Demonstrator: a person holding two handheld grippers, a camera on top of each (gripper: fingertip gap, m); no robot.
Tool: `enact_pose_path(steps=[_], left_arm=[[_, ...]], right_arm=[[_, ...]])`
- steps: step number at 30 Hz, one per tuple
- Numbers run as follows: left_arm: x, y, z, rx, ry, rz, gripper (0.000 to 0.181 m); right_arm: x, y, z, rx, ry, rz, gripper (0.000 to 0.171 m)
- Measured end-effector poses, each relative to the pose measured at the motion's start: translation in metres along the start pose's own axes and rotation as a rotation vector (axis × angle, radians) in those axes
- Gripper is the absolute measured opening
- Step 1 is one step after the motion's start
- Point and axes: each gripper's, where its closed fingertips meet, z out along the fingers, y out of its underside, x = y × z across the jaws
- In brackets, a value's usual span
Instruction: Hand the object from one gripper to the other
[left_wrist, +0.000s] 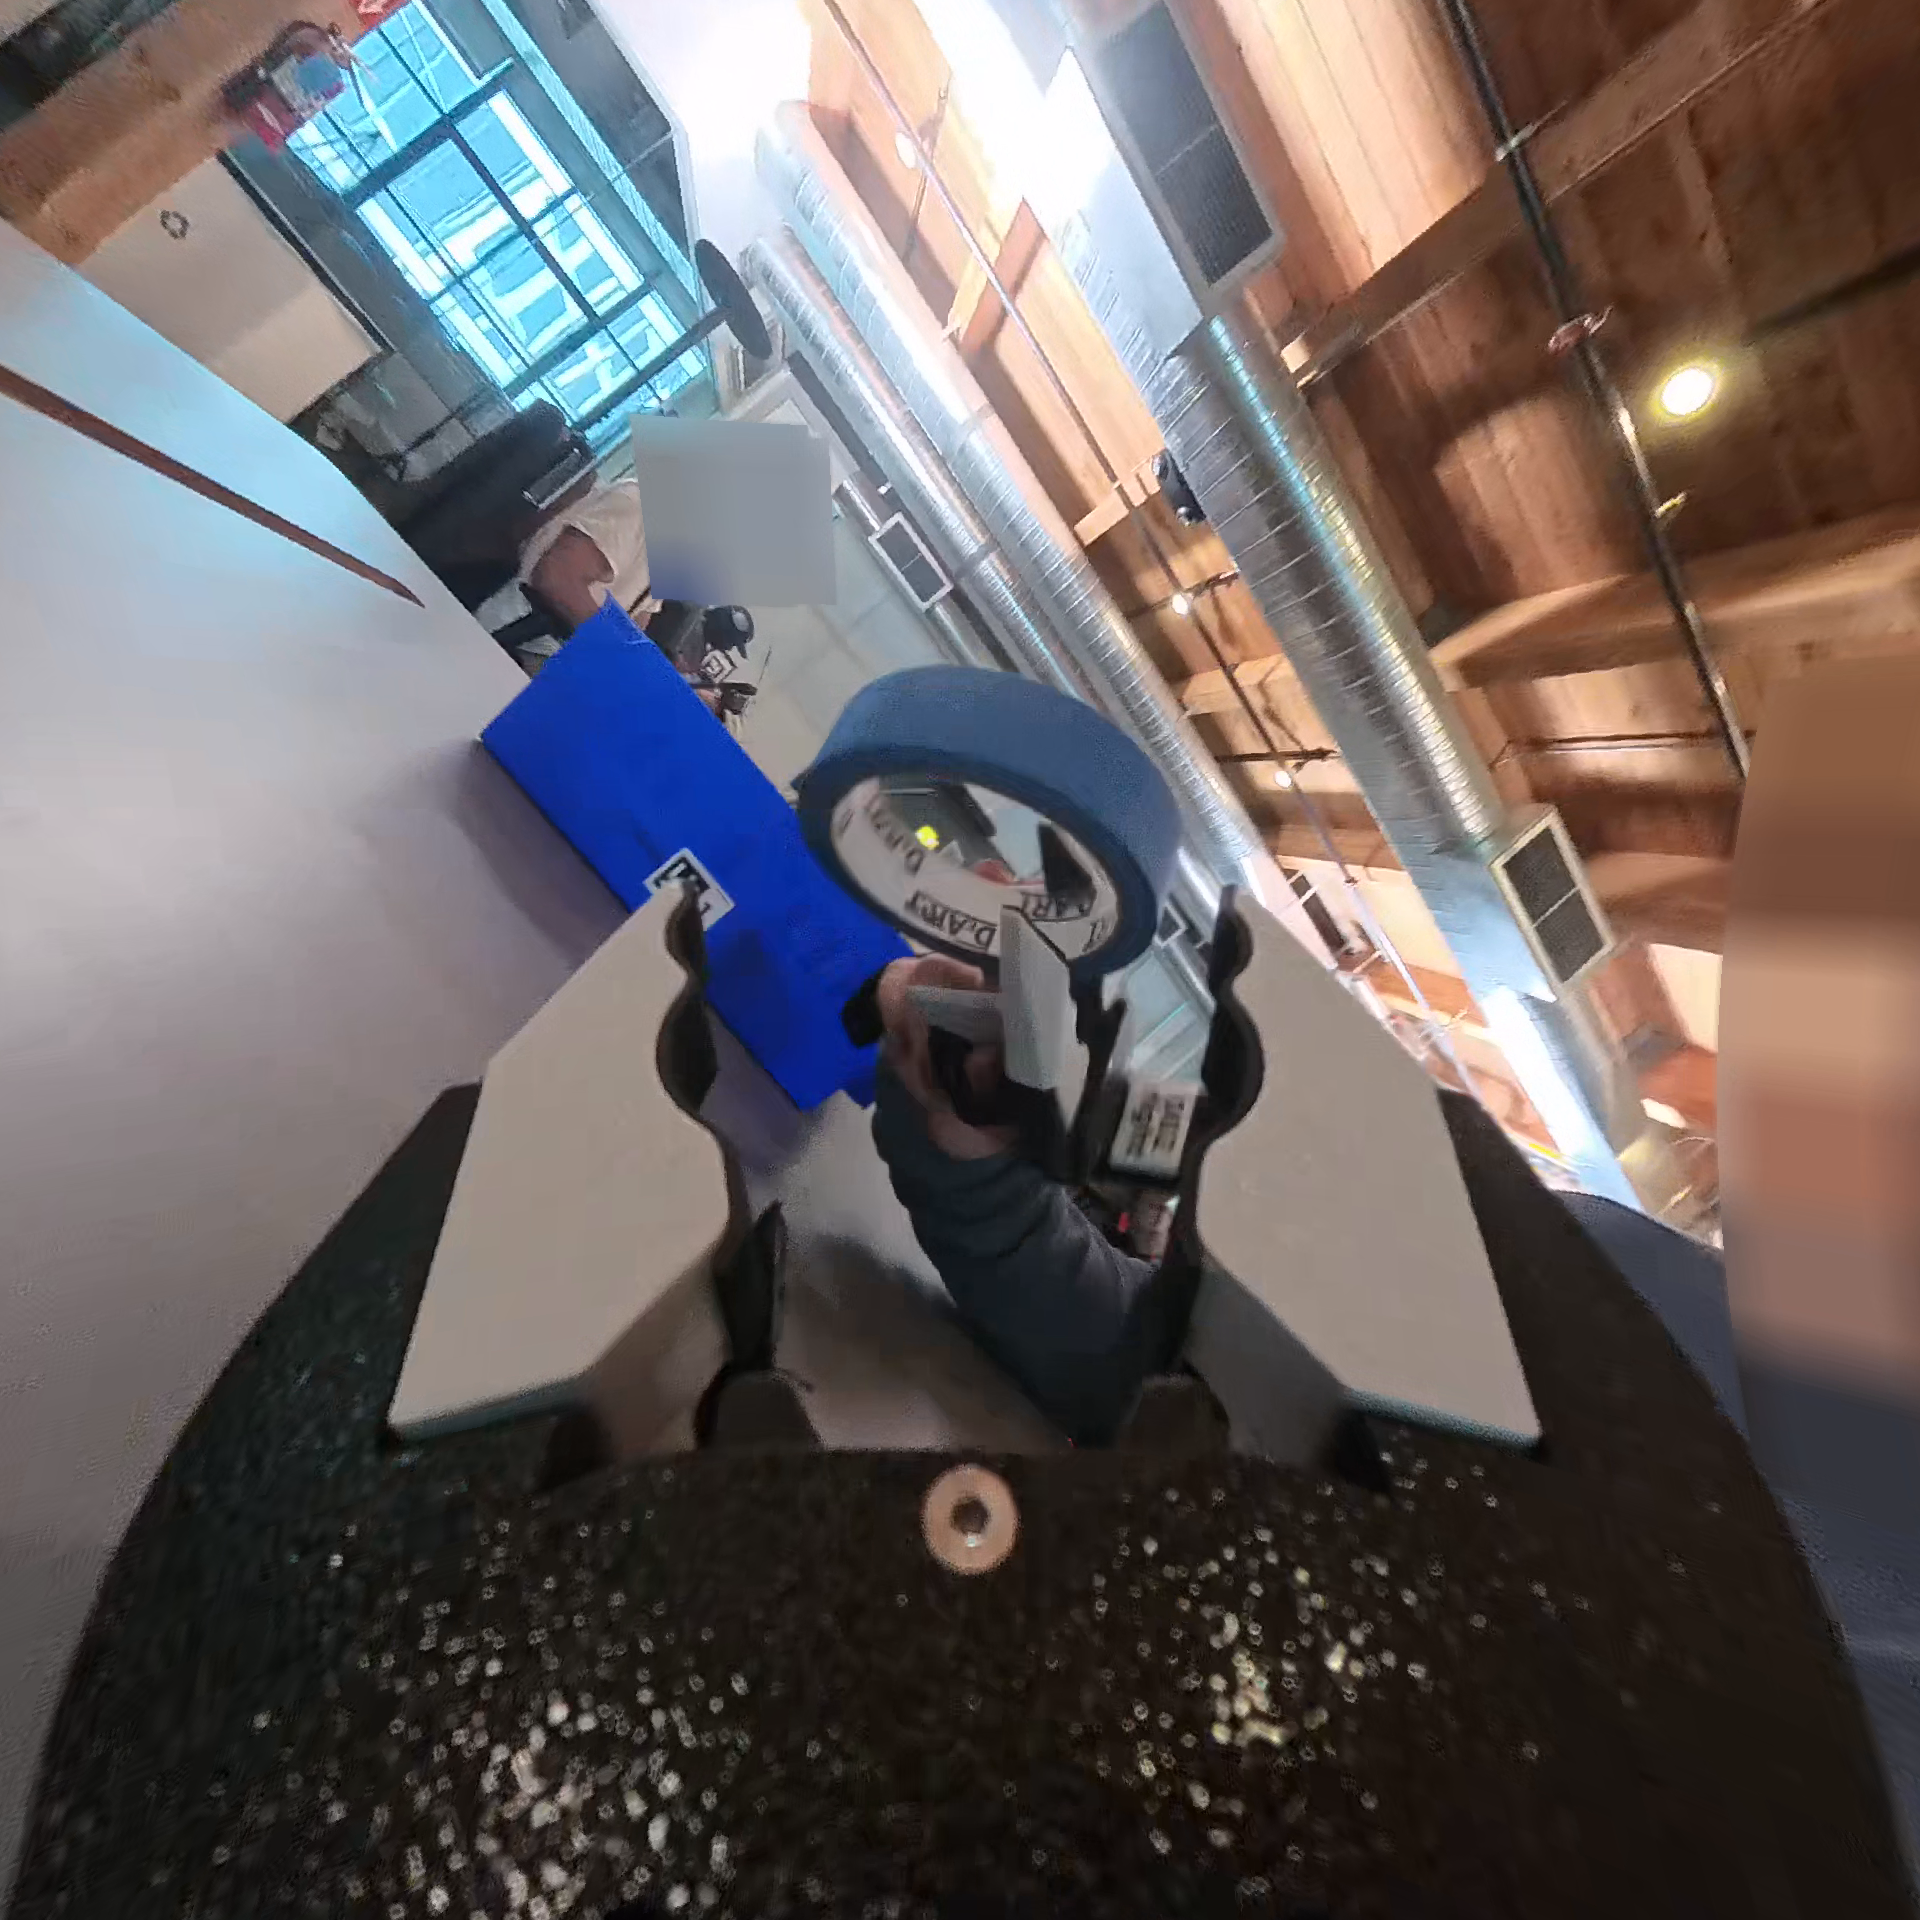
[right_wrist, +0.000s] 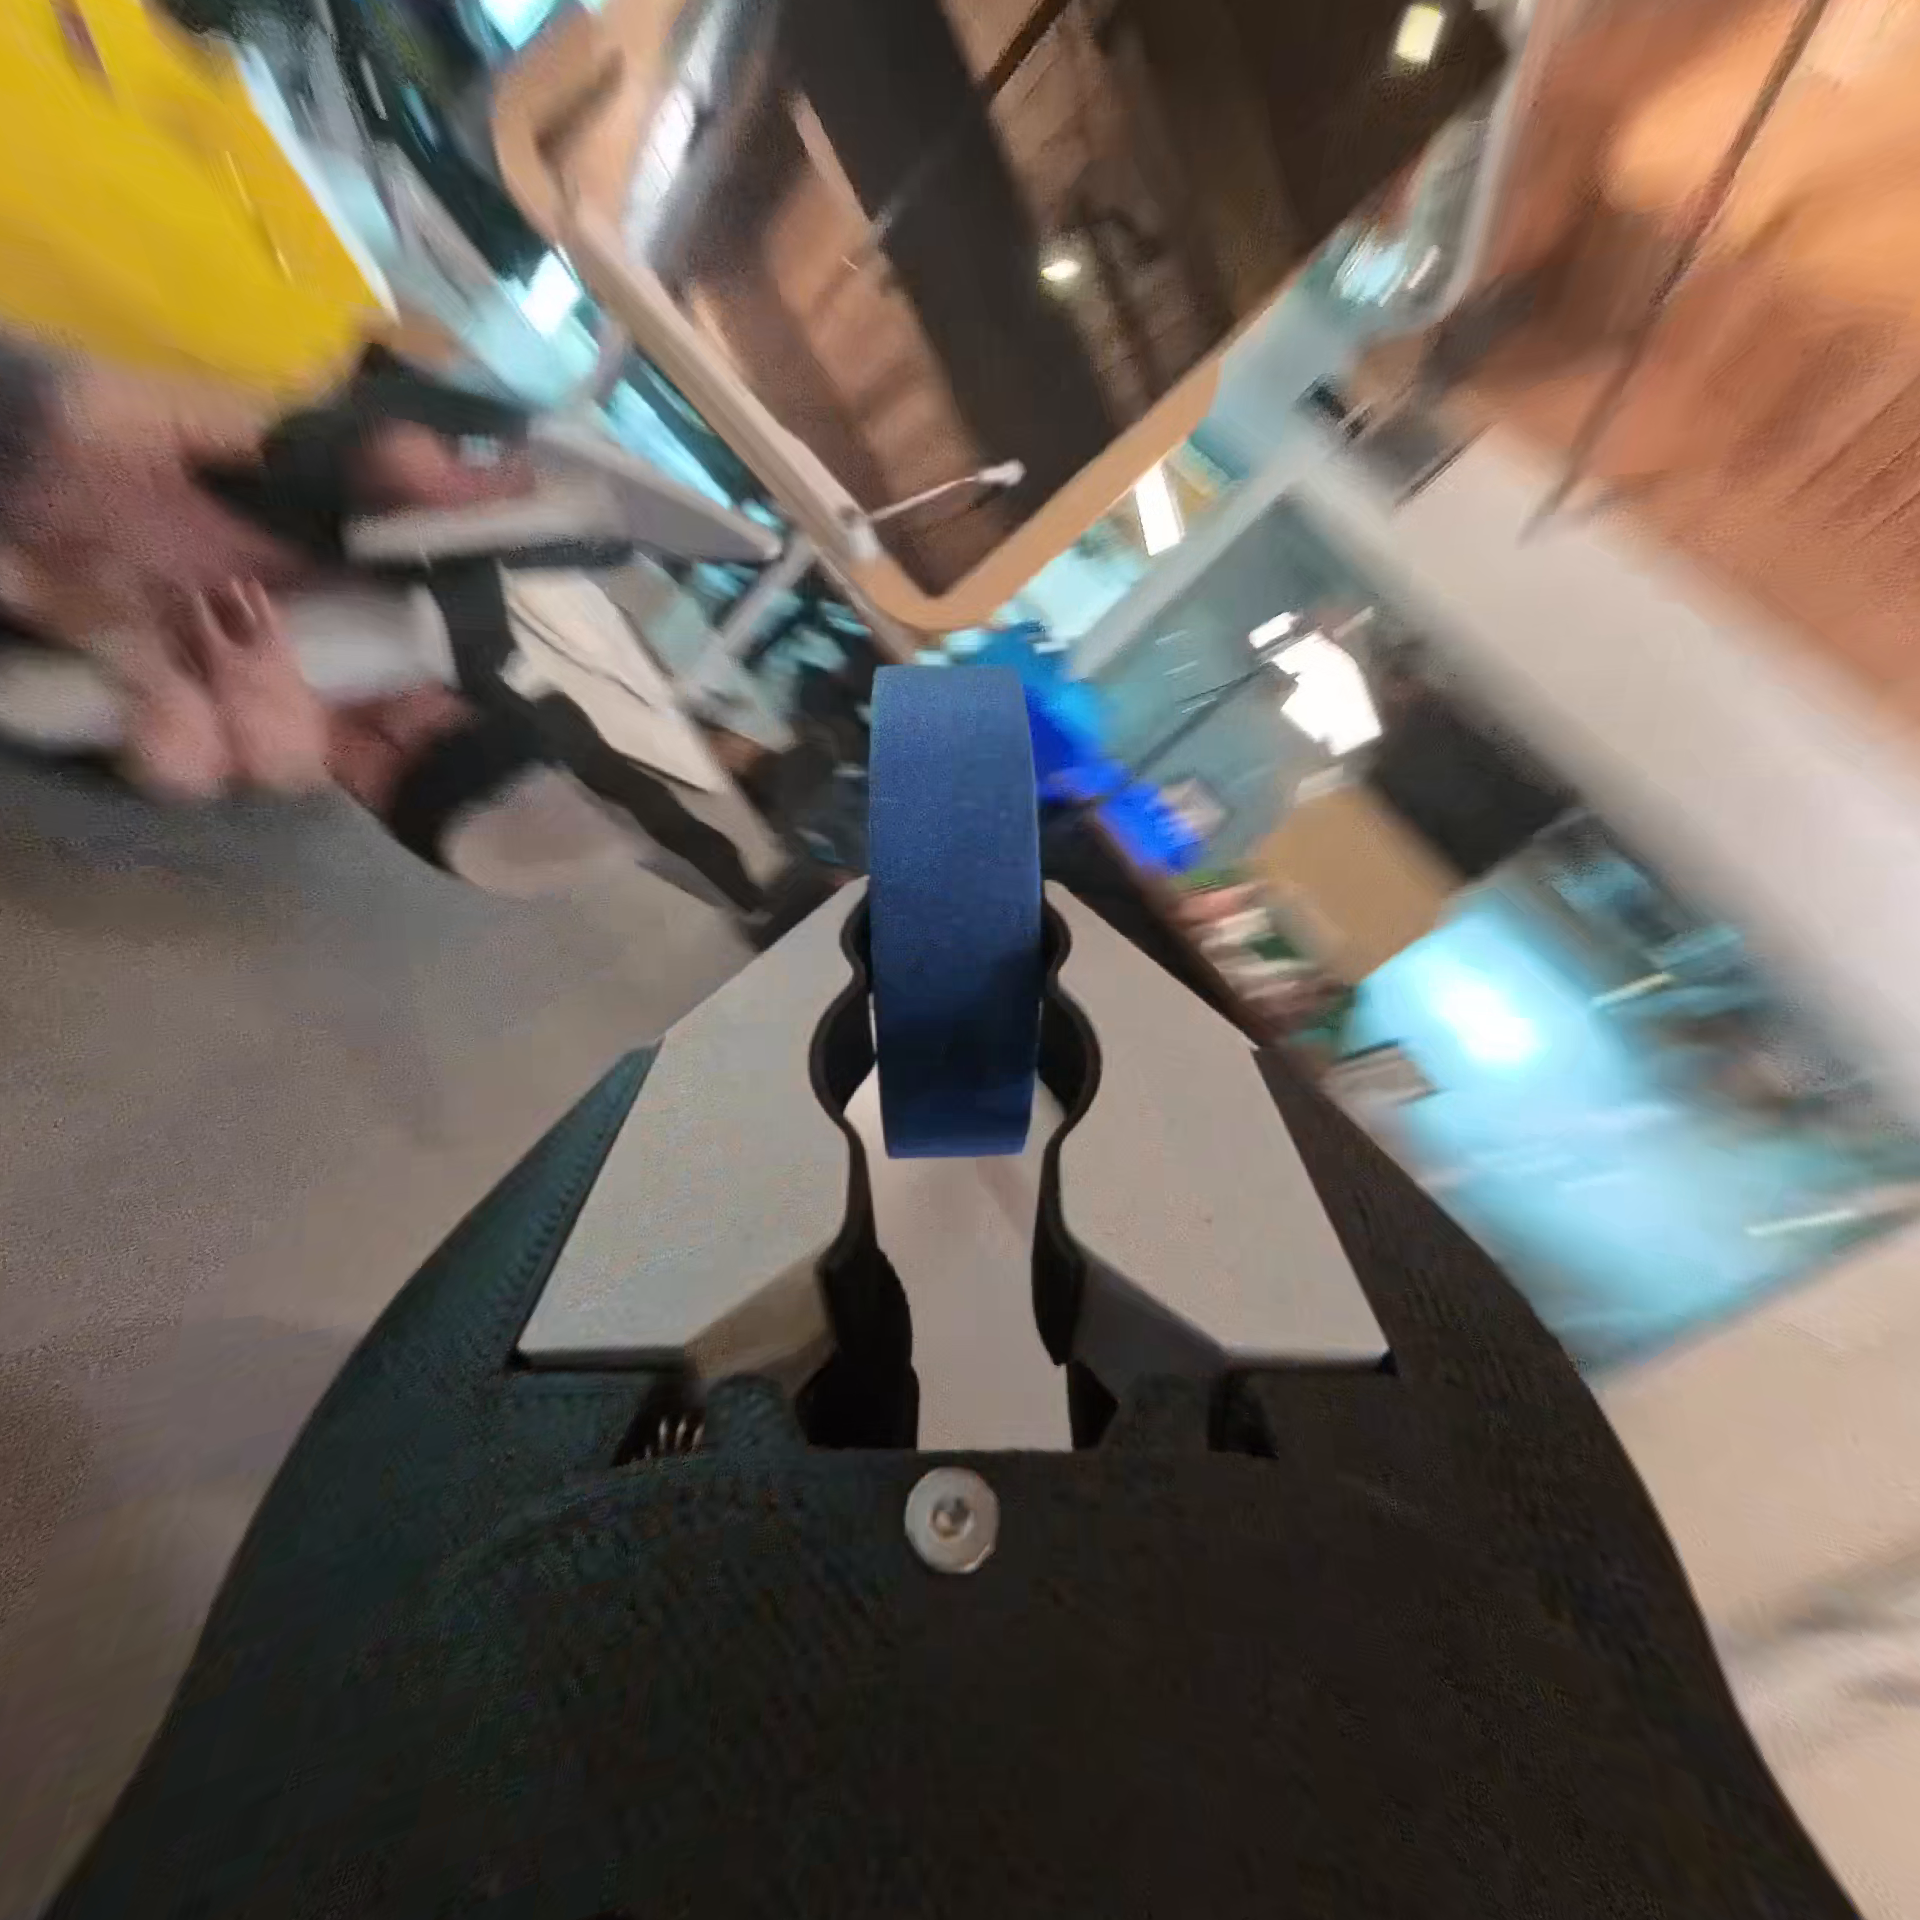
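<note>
Currently held: the blue tape roll (right_wrist: 954, 914) is clamped edge-on between the fingers of the right gripper (right_wrist: 954, 935), the flat sides pressed by the inner pads, so the round face is left exposed for another grip.
Roll position: in the left wrist view the blue tape roll (left_wrist: 992, 821) is seen raised in the air, just ahead of the left gripper (left_wrist: 956, 914) and apart from it; its open core is turned toward that camera.
Right gripper from outside: the right gripper (left_wrist: 1039, 997) is seen pinching the roll's lower rim, with a hand (left_wrist: 935, 1049) in a dark sleeve wrapped around its handle.
Left fingers: spread wide apart and empty, presumably so the roll can be received between them.
Table: a pale table (left_wrist: 208, 779) lies to the left, carrying a blue box (left_wrist: 665, 831); neither is touched.
Step judged: the approach before the handover; the roll is not yet inside the left fingers.
Risk judged: strong blur in the right wrist view suggests fast motion, so alignment could be missed.
</note>
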Motion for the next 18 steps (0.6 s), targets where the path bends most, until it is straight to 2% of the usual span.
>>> enact_pose_path(steps=[2, 4, 5, 7, 8, 9, 12, 13, 15, 17, 18], left_arm=[[0.000, 0.003, 0.001, -0.015, 0.010, -0.028, 0.092], [0.002, 0.009, 0.004, -0.048, 0.026, -0.044, 0.091], [0.003, 0.012, 0.005, -0.066, 0.036, -0.054, 0.089], [0.005, 0.018, 0.007, -0.098, 0.053, -0.074, 0.082], [0.004, 0.021, 0.008, -0.110, 0.053, -0.074, 0.064], [0.005, 0.021, 0.008, -0.113, 0.052, -0.061, 0.033], [0.006, 0.024, 0.009, -0.128, 0.027, 0.008, 0.029], [0.009, 0.025, 0.010, -0.133, 0.021, 0.067, 0.028], [0.016, 0.028, 0.012, -0.142, 0.037, 0.174, 0.028], [0.027, 0.026, 0.012, -0.122, 0.082, 0.249, 0.027], [0.033, 0.023, 0.011, -0.101, 0.102, 0.280, 0.027]], right_arm=[[-0.005, -0.007, -0.002, -0.031, 0.096, -0.463, 0.026], [-0.022, -0.009, -0.001, -0.040, 0.110, -0.840, 0.026], [-0.032, -0.009, 0.000, -0.032, 0.092, -0.937, 0.026], [-0.046, -0.009, 0.002, -0.011, 0.055, -0.975, 0.026], [-0.048, -0.010, 0.003, -0.003, 0.050, -0.982, 0.026], [-0.050, -0.009, 0.003, -0.006, 0.041, -0.991, 0.026], [-0.056, 0.001, 0.004, -0.028, -0.036, -0.880, 0.027], [-0.059, 0.002, 0.002, -0.015, -0.080, -0.768, 0.035], [-0.059, 0.000, -0.002, 0.012, -0.162, -0.465, 0.068], [-0.041, -0.005, -0.001, 0.020, -0.161, -0.149, 0.100], [-0.032, -0.009, -0.001, 0.041, -0.164, 0.011, 0.110]])
